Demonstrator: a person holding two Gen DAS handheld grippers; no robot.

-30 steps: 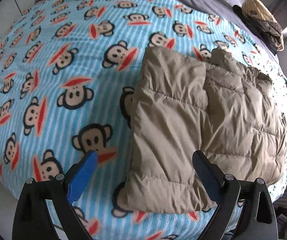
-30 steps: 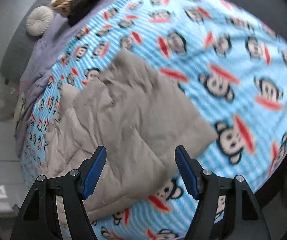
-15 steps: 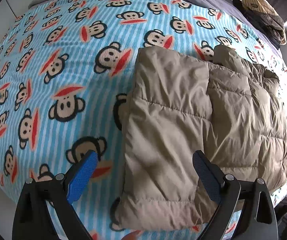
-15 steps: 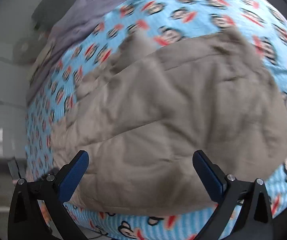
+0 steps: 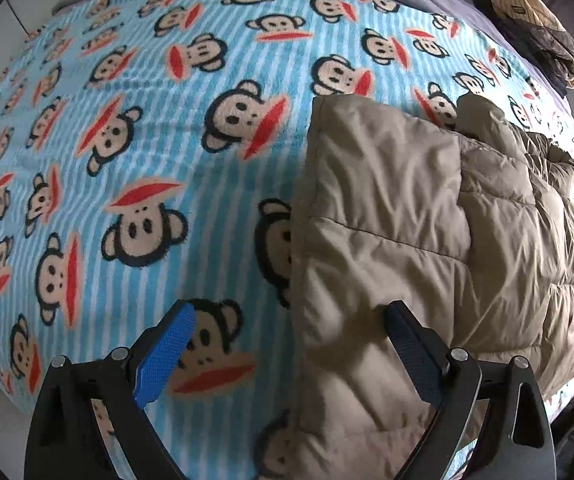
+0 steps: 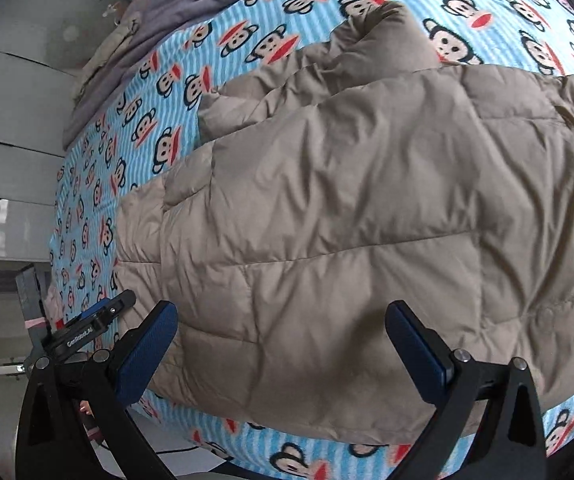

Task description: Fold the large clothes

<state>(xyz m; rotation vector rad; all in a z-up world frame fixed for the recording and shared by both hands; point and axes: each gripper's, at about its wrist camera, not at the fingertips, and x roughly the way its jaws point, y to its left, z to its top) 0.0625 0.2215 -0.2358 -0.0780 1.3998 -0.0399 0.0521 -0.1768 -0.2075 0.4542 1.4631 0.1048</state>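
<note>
Bare monkey blanket [image 5: 135,128] spreads wide to my left – both my jaws gape, empty, above the folded tan jacket's [image 6: 347,208] near edge.

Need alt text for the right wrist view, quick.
A partly folded beige puffer jacket lies on a blue monkey-print blanket, filling most of the view. The right gripper is open above its near edge, gripping nothing.

One readable text: white lettering, looks like "GenRobot.AI", on the black body of the left gripper [image 6: 87,326] in the right wrist view, just left of the tan puffer jacket [image 6: 347,208]. Last letters small, not certain. No text readable in the left wrist view.
</note>
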